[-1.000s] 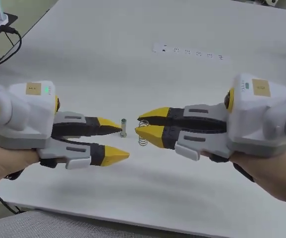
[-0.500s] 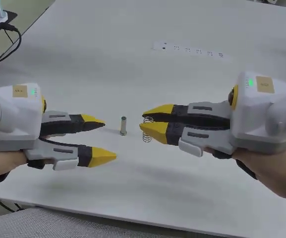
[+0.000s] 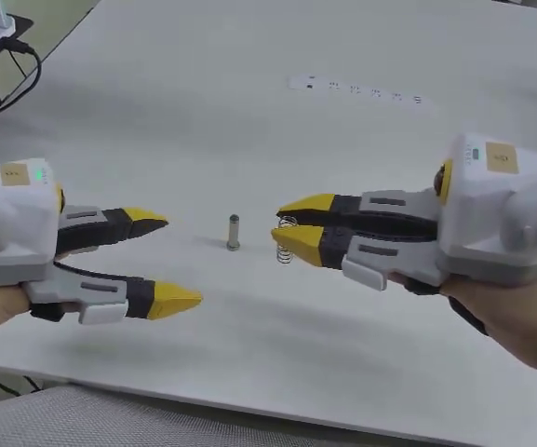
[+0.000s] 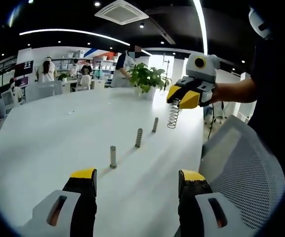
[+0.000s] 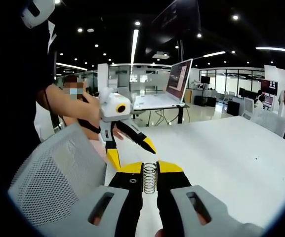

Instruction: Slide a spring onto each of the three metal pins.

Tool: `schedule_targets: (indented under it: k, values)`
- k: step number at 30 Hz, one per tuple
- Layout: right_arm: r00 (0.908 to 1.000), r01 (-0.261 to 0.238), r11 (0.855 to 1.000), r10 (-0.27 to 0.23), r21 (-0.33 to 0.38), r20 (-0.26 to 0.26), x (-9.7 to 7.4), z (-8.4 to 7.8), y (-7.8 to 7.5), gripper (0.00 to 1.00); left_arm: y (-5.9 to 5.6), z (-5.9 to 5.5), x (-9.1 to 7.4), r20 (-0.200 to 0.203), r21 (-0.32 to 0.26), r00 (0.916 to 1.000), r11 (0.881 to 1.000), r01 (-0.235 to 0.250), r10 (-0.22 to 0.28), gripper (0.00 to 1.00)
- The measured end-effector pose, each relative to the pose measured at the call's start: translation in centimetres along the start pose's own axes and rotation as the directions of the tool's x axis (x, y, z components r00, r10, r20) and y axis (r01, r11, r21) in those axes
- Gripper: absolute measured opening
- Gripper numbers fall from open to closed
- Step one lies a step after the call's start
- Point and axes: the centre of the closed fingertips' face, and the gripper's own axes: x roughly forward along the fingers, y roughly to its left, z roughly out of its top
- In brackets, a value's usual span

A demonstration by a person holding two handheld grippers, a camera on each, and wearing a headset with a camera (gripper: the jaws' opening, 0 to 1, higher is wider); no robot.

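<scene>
Count: 3 metal pins in the left gripper view, upright in a row running off toward 1 o'clock. Nearest pin (image 4: 113, 157) was bare. Middle pin (image 4: 139, 138) and far pin (image 4: 155, 124) looked ribbed; couldn't tell if coils sat on them. 1 loose spring (image 5: 149, 177) was pinched between the tips of the right gripper (image 5: 150, 168), jaws narrow on it. In the left gripper view it hung from those tips just beside the far pin, at its 2 o'clock; contact unclear. Left gripper (image 3: 177, 260) had its jaws wide with nothing in them, tips facing the nearest pin. In the head view that pin stood between the two grippers, at 9 o'clock of the right gripper's tips, near but apart. Surface was 1 plain white table (image 3: 249, 121). 1 white power strip (image 3: 352, 90) lay at 12 o'clock of the pin, well apart, and 1 black cable (image 3: 26, 74) hung off the 10 o'clock edge. Room was an open-plan office with dark ceiling and spot and strip lights. Also 1 potted plant (image 4: 144, 78) at the table's far end, 1 open laptop (image 5: 177, 81), 1 grey mesh chair (image 5: 48, 168), and several people (image 4: 47, 69) standing in the background.
</scene>
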Motion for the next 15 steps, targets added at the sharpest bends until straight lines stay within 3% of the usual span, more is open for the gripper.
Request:
schedule_targets:
  k: [4, 15]
  values:
    - [1.0, 0.001, 1.0, -0.001, 0.002, -0.008, 0.1, -0.3, -0.2, 0.06, 0.3, -0.1, -0.1, 0.002, -0.01, 0.9999, 1.0, -0.016, 0.016, 0.71]
    - [0.9995, -0.012, 1.0, 0.012, -0.011, -0.03, 1.3, -0.4, -1.2, 0.06, 0.4, 0.0, -0.4, 0.01, -0.021, 0.9996, 0.999, -0.025, 0.025, 0.72]
